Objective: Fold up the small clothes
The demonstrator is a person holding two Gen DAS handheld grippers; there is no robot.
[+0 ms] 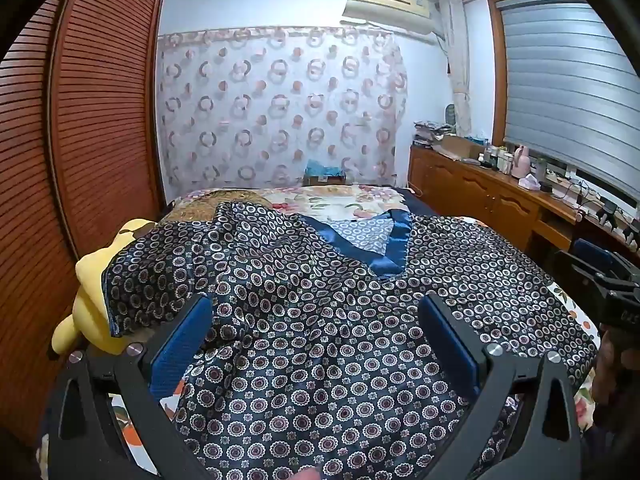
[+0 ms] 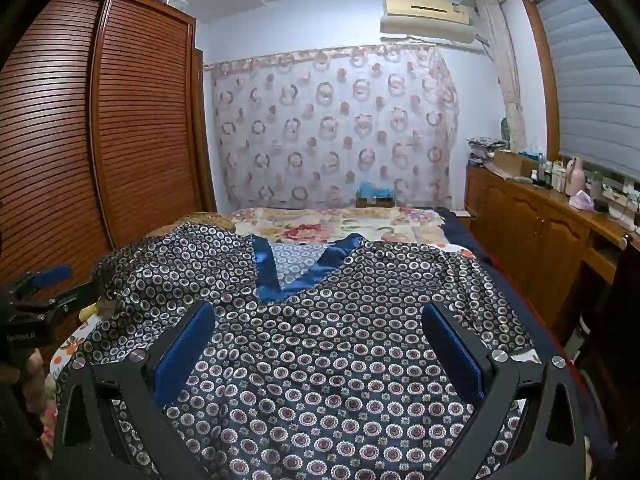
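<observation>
A dark navy satin top [image 1: 320,320] with a ring pattern and a blue V-neck trim [image 1: 394,246] lies spread on the bed; it also shows in the right wrist view [image 2: 320,340]. Its left sleeve drapes over a yellow plush toy [image 1: 92,292]. My left gripper [image 1: 316,316] is open, its blue pads hovering over the shirt's lower left body. My right gripper [image 2: 320,320] is open over the lower right body, below the V-neck [image 2: 276,280]. Each gripper shows at the edge of the other's view.
The bed [image 2: 340,224] has a floral cover beyond the shirt. A louvred wooden wardrobe [image 1: 100,100] stands on the left. A wooden sideboard [image 2: 540,232] with bottles and boxes runs along the right under the window blind.
</observation>
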